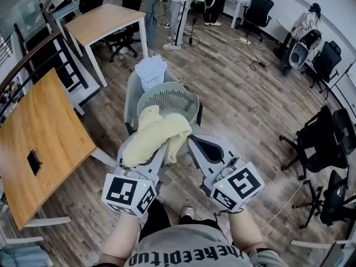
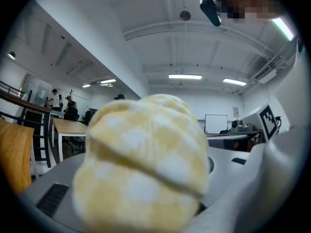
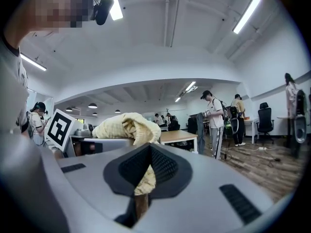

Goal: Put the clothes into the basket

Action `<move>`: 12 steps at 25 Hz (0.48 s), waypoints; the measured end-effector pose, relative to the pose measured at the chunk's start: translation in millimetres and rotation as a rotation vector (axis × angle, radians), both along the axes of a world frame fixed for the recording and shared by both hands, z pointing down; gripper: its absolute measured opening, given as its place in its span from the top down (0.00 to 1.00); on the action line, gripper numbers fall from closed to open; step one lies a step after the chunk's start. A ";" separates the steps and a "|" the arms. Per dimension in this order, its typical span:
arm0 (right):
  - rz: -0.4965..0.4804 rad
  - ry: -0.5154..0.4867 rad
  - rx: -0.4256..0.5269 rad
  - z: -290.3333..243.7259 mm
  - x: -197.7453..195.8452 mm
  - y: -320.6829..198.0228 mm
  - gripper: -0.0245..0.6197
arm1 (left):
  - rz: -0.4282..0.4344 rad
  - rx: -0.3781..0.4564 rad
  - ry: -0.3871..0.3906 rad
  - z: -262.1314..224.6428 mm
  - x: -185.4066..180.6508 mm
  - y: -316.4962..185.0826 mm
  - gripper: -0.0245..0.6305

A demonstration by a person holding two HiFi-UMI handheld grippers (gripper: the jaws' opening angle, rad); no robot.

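Basket (image 1: 173, 95), pale and slotted, sits on what looks like a grey seat (image 1: 131, 93) out on the wooden floor (image 1: 245, 110), which fills most of my head view. Next in size, a long wooden table (image 1: 39, 143) runs down the left side, and a second, lighter table (image 1: 105, 21) stands beyond it near the top. Black office chairs (image 1: 320, 143) crowd the right side, and people (image 1: 179, 10) stand at the far end of the room.

At the seat's far edge, just behind the basket's far rim, lies a heap of white clothes (image 1: 151, 71). I can't tell whether it touches the rim.

The yellow cloth (image 1: 153, 138) is bunched up in my left gripper (image 1: 157, 159). It lies along the jaws and spills over their right side, with its front end over the basket's near rim. In the left gripper view the bundle (image 2: 146, 164) fills the space between the jaws, which stand partway apart and clamp it.

My right gripper (image 1: 194, 143) sits just beside the left one, close to the hanging fold of the cloth. Its jaws are drawn together to a thin slit. A strip of yellow shows in that slit, and I can't tell whether it is nipped there or merely hangs beyond. Both grippers point level toward the basket.
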State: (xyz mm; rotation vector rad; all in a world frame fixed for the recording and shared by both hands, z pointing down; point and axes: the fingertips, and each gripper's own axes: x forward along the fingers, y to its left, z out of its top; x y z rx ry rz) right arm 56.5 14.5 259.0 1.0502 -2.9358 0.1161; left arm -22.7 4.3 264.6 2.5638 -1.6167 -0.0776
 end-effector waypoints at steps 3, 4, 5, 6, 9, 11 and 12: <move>0.032 0.001 -0.007 0.7 -9.9 -12.5 0.95 | 0.031 -0.006 0.004 0.8 -9.6 -14.4 0.62; 0.042 0.002 -0.008 0.8 -12.9 -16.6 0.95 | 0.040 -0.007 0.006 0.5 -12.8 -19.2 0.62; 0.051 0.004 -0.009 1.2 -16.0 -20.7 0.95 | 0.048 -0.008 0.008 0.3 -15.9 -23.9 0.62; 0.059 0.006 -0.010 1.8 -19.3 -24.8 0.95 | 0.055 -0.009 0.008 0.5 -19.0 -28.6 0.62; 0.082 0.013 -0.015 4.1 -29.2 -36.7 0.95 | 0.079 -0.014 0.009 3.5 -28.2 -42.4 0.62; 0.098 0.015 -0.018 4.7 -35.0 -44.1 0.95 | 0.097 -0.018 0.009 4.7 -33.5 -50.9 0.62; 0.106 0.015 -0.019 4.7 -37.7 -47.6 0.95 | 0.105 -0.019 0.007 4.9 -35.9 -54.7 0.62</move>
